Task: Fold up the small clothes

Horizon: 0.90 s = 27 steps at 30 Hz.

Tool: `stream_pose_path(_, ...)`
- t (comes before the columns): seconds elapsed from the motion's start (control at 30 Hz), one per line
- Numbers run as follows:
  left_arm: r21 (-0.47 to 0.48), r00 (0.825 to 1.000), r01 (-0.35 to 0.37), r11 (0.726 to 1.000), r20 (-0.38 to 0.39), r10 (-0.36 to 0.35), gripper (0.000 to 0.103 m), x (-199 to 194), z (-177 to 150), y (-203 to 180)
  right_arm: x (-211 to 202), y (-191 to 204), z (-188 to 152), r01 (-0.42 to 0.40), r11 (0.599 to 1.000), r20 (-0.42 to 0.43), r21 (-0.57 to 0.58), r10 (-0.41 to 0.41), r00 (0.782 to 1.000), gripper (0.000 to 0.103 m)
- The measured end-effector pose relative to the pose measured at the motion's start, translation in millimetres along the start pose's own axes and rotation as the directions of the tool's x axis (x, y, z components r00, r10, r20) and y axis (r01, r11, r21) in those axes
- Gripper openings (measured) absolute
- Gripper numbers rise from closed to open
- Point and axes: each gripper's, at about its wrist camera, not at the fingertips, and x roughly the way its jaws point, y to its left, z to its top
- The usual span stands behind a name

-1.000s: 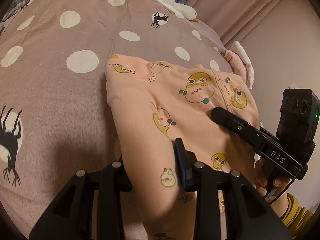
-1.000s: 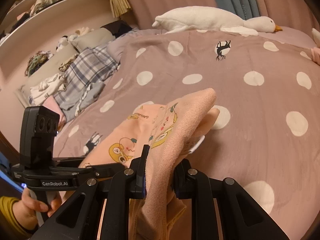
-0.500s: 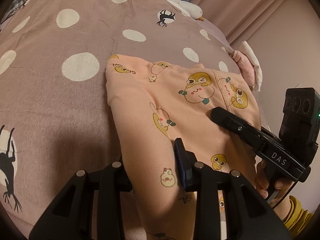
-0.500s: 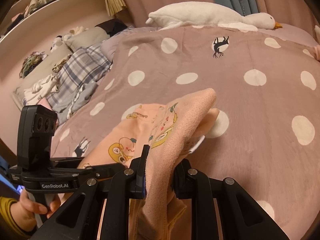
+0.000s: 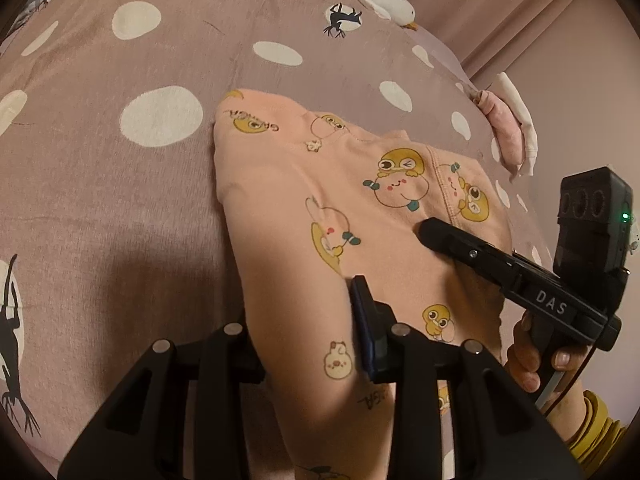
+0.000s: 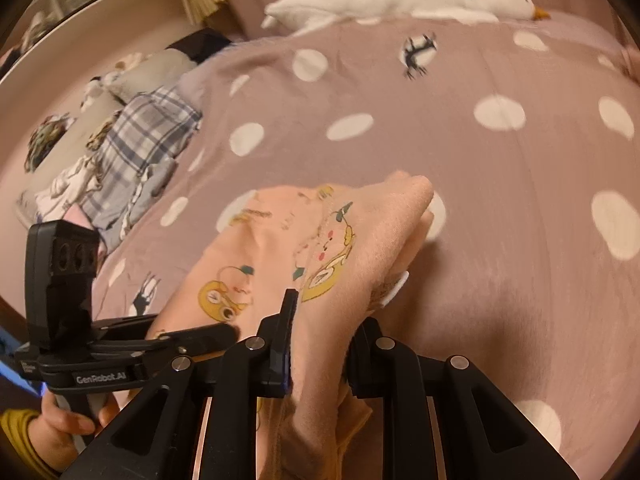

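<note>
A peach garment [image 5: 320, 184] printed with yellow cartoon animals lies partly on the polka-dot bedspread [image 5: 120, 200]. Its near end runs up between the fingers of my left gripper [image 5: 304, 312]. Those jaws are opening, though the right pad [image 5: 362, 312] still presses the cloth. My right gripper [image 6: 324, 320] is shut on a thick folded edge of the same garment [image 6: 360, 240], holding it just above the bedspread [image 6: 500, 200]. In the left wrist view the right gripper [image 5: 430, 236] rests on the garment's right side. The left gripper [image 6: 224, 332] shows at the lower left of the right wrist view.
A white goose plush [image 6: 400, 0] lies along the far side of the bed. Plaid and other loose clothes [image 6: 148, 140] are heaped at the left. A pink and white cloth [image 5: 508, 128] sits at the bed's right edge. Curtains hang behind.
Both grippers have sunk and moved a little forward with the garment, which now lies closer to the bedspread. The right wrist view has tilted slightly. Both grips look the same.
</note>
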Motion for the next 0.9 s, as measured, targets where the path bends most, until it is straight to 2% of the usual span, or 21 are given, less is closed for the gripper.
stream_pose_path(0.33, -0.025, 0.999, -0.016, 1.0, -0.043, 0.015, 0.037, 3, 3, 2, 2, -16, -5, -0.012, 0.992, -0.061, 0.128, 0.02, 0.998, 0.021)
stream_pose_path(0.57, -0.037, 0.997, -0.047, 0.998, -0.057, 0.045, 0.04, 2, 4, 0, 0, -12, -5, 0.037, 0.992, -0.09, 0.122, -0.026, 0.996, 0.025)
stream_pose_path(0.73, -0.018, 0.991, -0.126, 0.992, -0.048, 0.125, 0.056, -2, 4, -2, -5, -14, -6, 0.083, 0.987, -0.099, 0.134, -0.071, 0.993, 0.034)
stream_pose_path(0.9, -0.007, 0.979, -0.202, 0.979, -0.022, 0.201, 0.068, -11, 1, 4, -17, -17, -9, 0.15, 0.981, -0.07, 0.122, -0.142, 0.987, 0.036)
